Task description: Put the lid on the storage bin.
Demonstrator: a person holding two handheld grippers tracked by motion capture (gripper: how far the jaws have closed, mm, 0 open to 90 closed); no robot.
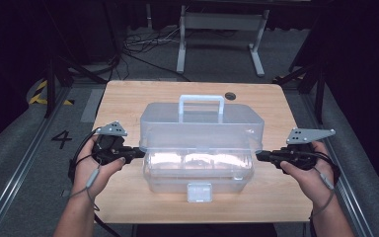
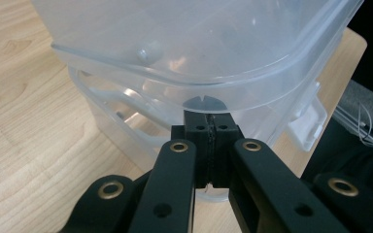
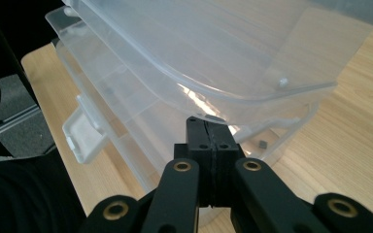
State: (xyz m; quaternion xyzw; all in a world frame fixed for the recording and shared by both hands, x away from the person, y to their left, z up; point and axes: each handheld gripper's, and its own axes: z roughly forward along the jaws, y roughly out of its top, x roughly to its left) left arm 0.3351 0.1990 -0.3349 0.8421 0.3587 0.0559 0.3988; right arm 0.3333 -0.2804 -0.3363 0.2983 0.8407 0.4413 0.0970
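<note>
High view, box between claws (both closed)

Both hands level, left gripper & right gripper jaws closed.

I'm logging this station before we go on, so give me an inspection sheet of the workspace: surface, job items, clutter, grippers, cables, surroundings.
Surface: light wooden table, with a round cable hole near its far edge.
Job's things: clear plastic storage box at the table's middle; its lid is raised off the base, white handle on top, front latch hanging loose.
Clutter: nothing seen.
Grippers: left gripper at the lid's left end, right gripper at its right end; both jaws shut, tips at the lid's rim.
Cables: a cable loops from the left gripper; more cables lie on the floor beyond.
Surroundings: grey floor, a white desk frame, a floor marking "4".
</note>
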